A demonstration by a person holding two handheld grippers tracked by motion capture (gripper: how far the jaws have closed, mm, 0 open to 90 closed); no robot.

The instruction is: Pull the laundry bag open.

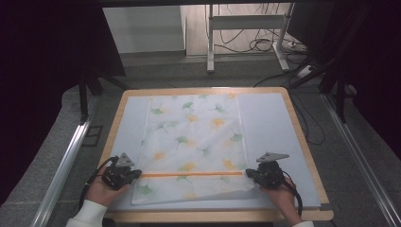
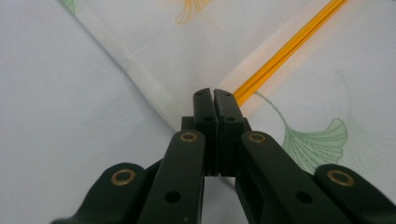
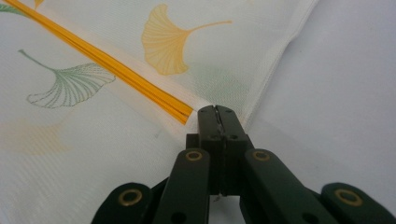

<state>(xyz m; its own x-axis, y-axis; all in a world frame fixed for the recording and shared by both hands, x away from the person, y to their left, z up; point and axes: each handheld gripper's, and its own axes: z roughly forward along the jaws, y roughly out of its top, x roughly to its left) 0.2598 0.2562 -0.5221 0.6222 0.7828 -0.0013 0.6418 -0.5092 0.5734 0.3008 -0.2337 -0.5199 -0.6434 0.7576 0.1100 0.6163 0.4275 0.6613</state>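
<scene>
While pinched: cloth (image 1: 194, 142), both grippers (image 1: 128, 174).

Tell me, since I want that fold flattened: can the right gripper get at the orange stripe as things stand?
Probably yes. The right gripper is shut on the cloth right at the orange stripe's end, nothing lying between.

The high view looks forward and down on the whole pale wooden-edged table (image 1: 302, 137). Both gripper views look closely along their jaws at the same white leaf-printed cloth (image 1: 194, 142) with its orange stripe (image 2: 285, 49).
</scene>
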